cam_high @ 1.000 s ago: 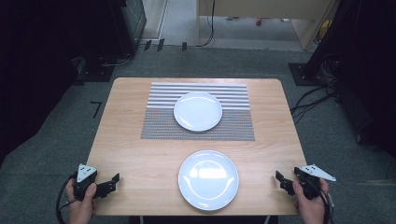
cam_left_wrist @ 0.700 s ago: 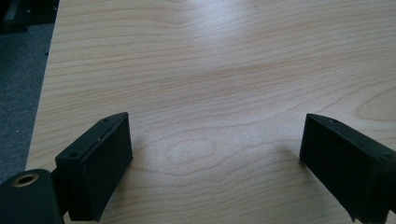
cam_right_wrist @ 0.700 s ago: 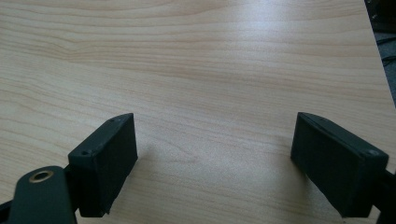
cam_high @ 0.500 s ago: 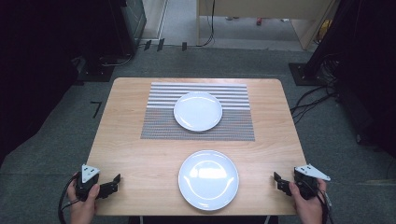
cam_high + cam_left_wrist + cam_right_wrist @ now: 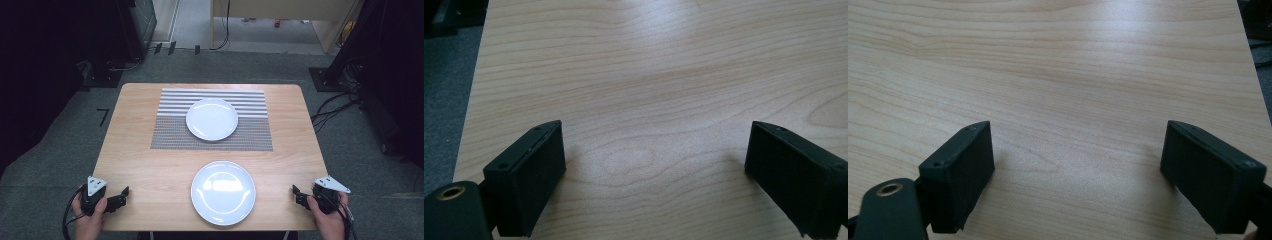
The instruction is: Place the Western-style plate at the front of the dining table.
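Observation:
Two white plates lie on the wooden table (image 5: 135, 165). The far plate (image 5: 212, 118) rests on a grey striped placemat (image 5: 170, 135), and the near plate (image 5: 223, 192) sits on bare wood by the front edge. My left gripper (image 5: 121, 196) is held low at the near left corner, open, pointing toward the near plate. My right gripper (image 5: 296, 195) is at the near right corner, also open and facing that plate. In the left gripper view the left gripper (image 5: 656, 135) has only bare wood between its jaws. It is the same for the right gripper (image 5: 1078, 129) in the right gripper view.
Grey carpet surrounds the table. Cables (image 5: 330, 107) trail on the floor at the right, and dark equipment (image 5: 135, 25) stands at the back left. A wide strip of bare wood separates each gripper from the near plate.
Both hands have shifted only slightly at the near edge. The jaws stay open and the plates have not moved.

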